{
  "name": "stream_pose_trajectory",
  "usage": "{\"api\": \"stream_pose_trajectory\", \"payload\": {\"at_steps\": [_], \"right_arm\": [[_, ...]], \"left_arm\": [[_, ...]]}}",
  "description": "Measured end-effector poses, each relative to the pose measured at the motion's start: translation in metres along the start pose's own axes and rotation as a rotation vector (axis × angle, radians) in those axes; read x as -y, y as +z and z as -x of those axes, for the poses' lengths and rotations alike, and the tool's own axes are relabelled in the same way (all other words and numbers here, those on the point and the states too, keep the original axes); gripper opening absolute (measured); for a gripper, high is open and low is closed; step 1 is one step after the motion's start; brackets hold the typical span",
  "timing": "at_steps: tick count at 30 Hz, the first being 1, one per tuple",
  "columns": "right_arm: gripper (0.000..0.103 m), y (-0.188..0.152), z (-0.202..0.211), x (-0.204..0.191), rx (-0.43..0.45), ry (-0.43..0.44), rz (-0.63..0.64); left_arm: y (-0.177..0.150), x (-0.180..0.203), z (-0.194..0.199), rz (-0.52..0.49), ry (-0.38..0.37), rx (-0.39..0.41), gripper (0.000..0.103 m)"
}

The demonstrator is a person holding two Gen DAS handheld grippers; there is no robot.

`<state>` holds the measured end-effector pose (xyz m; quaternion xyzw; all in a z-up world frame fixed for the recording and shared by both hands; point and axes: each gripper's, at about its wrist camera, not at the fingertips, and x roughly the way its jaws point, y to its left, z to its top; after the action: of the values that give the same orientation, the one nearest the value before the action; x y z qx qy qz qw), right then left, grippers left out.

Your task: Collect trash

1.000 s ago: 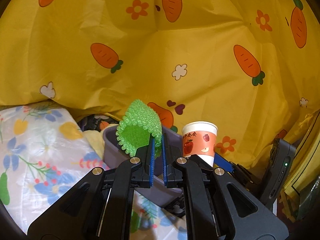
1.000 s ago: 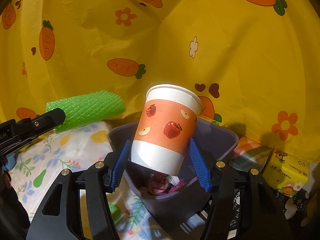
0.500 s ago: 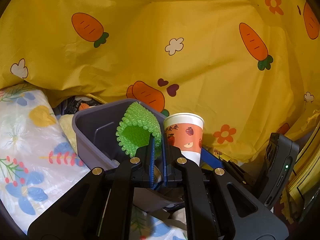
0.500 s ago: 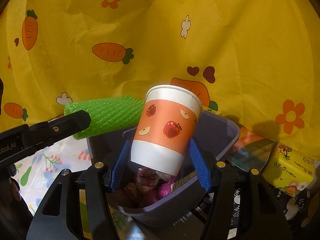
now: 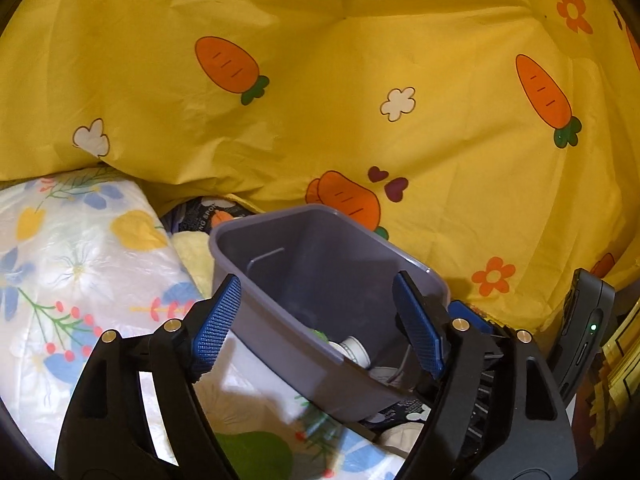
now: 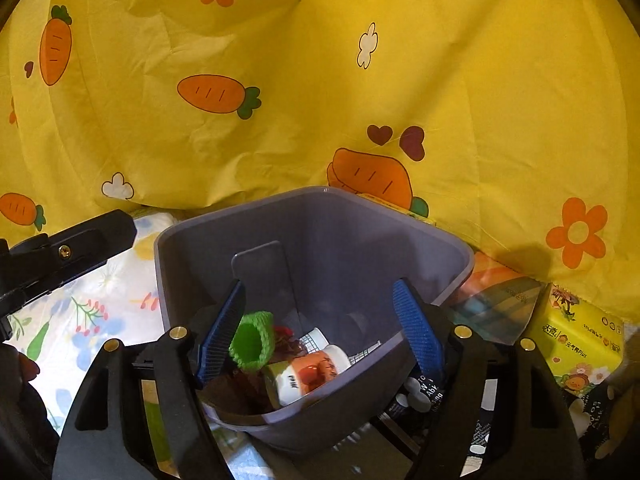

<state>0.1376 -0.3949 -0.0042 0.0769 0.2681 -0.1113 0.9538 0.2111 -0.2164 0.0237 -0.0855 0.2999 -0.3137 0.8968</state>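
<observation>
Grey plastic bin [image 6: 400, 248], open-topped, on floral sheet, contains green foam net sleeve [image 6: 253, 339] lying at left, open end up, and orange-white paper cup [image 6: 306, 372] on its side beside it, atop dark wrappers.

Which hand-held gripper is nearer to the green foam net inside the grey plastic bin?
Right hand-held gripper: green foam net lies just below it. Left hand-held gripper hangs over the bin's other side.

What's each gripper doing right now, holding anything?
Left gripper: jaws opening, nothing between the pads.
Right gripper: jaws opening, holding nothing; paper cup and green foam net lie in the grey bin below.
</observation>
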Motion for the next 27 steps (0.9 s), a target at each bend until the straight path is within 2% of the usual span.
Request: {"api": "stream_pose_trajectory", "payload": {"at_steps": [13, 21, 27], "right_arm": [[0.085, -0.008, 0.035, -0.024, 0.041, 0.002, 0.053], [0.088, -0.026, 0.071, -0.050, 0.073, 0.013, 0.096], [0.088, -0.042, 0.104, -0.072, 0.091, 0.042, 0.115]], "left_arm": [[-0.022, -0.023, 0.050, -0.012, 0.152, 0.043, 0.081], [-0.049, -0.034, 0.108, -0.033, 0.299, 0.115, 0.091], [-0.073, -0.046, 0.157, -0.004, 0.384, 0.177, 0.096]]}}
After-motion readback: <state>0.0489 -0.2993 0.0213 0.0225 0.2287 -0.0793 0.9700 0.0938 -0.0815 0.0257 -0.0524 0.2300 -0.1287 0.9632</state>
